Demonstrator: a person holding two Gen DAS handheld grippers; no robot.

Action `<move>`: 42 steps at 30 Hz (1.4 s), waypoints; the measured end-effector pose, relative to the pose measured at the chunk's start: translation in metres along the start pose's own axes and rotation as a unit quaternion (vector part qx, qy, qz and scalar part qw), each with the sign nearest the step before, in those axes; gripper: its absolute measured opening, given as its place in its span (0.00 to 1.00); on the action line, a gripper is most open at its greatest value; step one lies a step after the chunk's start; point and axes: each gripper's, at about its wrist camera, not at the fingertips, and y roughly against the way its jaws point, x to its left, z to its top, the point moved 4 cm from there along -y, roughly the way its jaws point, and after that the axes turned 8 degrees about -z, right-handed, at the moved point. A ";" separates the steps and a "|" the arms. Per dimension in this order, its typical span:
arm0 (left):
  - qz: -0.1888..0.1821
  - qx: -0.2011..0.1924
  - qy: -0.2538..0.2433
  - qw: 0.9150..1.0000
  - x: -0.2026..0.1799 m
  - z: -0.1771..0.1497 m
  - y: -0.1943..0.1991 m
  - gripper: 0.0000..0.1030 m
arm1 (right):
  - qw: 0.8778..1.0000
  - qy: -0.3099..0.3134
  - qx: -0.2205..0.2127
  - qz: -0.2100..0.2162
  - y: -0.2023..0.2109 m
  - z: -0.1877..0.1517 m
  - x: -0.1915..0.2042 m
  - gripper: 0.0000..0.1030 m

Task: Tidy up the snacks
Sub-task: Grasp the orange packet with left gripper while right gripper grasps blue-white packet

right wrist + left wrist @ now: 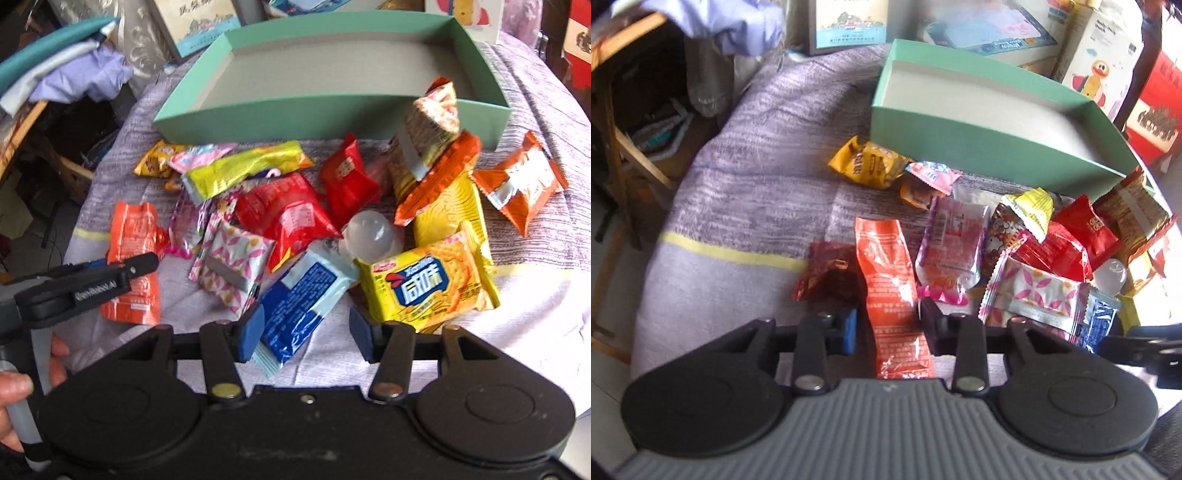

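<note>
Left gripper (888, 325) released around orange packet (892, 280), right gripper (306, 332) released around blue packet (299, 306)

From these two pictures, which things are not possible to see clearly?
- Orange packet, left wrist view: its near end is hidden behind the left gripper body.
- Blue packet, right wrist view: print too blurred to read; whether the right gripper touches it is unclear.
- Green box, left wrist view: right end cut off by snacks and glare.
</note>
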 end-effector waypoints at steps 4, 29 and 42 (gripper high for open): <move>0.004 -0.008 0.016 1.000 0.018 -0.004 0.009 0.51 | 1.000 -0.025 0.006 -0.008 -0.015 0.008 0.001 0.22; -0.084 0.022 -0.042 0.995 -0.011 -0.015 0.001 0.19 | 0.998 0.045 -0.034 -0.030 -0.029 0.009 0.023 0.42; -0.096 0.033 0.000 0.995 -0.004 -0.006 -0.002 0.36 | 0.998 0.045 -0.048 -0.025 -0.020 0.014 0.020 0.51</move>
